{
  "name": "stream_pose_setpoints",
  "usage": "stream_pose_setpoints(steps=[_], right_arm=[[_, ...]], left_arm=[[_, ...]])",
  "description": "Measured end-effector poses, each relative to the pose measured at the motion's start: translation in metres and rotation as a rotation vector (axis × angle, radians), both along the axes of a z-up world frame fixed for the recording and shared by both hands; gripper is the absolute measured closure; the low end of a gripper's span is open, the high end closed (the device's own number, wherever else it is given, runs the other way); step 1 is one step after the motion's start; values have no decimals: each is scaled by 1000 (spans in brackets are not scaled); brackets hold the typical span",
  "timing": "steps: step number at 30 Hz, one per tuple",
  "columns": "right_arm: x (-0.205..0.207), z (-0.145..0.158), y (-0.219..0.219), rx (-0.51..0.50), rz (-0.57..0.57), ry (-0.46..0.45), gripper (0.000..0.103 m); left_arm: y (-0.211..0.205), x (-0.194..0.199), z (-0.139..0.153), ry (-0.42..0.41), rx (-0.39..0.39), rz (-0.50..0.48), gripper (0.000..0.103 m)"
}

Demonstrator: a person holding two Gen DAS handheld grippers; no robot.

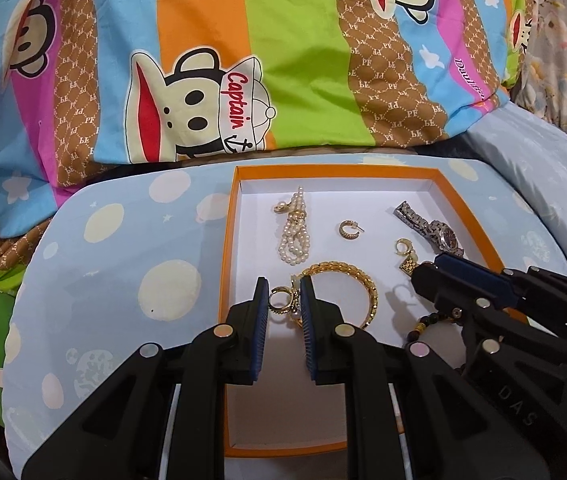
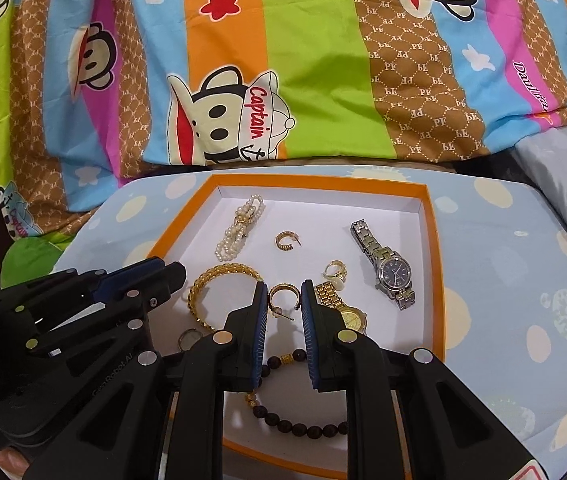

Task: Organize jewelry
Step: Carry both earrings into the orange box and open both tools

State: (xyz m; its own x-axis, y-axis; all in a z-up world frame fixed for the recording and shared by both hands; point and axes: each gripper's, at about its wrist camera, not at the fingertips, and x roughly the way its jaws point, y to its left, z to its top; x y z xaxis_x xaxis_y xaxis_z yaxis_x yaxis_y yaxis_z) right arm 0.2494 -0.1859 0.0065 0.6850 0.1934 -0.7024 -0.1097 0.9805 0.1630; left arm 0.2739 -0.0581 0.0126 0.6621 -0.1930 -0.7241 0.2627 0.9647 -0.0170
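Lying between left gripper (image 1: 284, 286) pads: gold ring (image 1: 279, 300).

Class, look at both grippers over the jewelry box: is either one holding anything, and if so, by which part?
Nothing is held. The left gripper and right gripper hang nearly closed above the jewelry, gripping nothing.

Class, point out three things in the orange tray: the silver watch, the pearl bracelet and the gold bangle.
silver watch (image 2: 392, 271), right wrist view, on its dark dial.
pearl bracelet (image 2: 239, 229), right wrist view, on the middle of the strands.
gold bangle (image 2: 203, 280), right wrist view, on its left curve.
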Motion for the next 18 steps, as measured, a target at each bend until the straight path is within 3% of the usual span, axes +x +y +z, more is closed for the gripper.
stream_pose_setpoints(steps=[18], right_arm=[[2,-6,3,-14,15,-1,84]], left_arm=[[0,2,-2,0,-3,11,83]])
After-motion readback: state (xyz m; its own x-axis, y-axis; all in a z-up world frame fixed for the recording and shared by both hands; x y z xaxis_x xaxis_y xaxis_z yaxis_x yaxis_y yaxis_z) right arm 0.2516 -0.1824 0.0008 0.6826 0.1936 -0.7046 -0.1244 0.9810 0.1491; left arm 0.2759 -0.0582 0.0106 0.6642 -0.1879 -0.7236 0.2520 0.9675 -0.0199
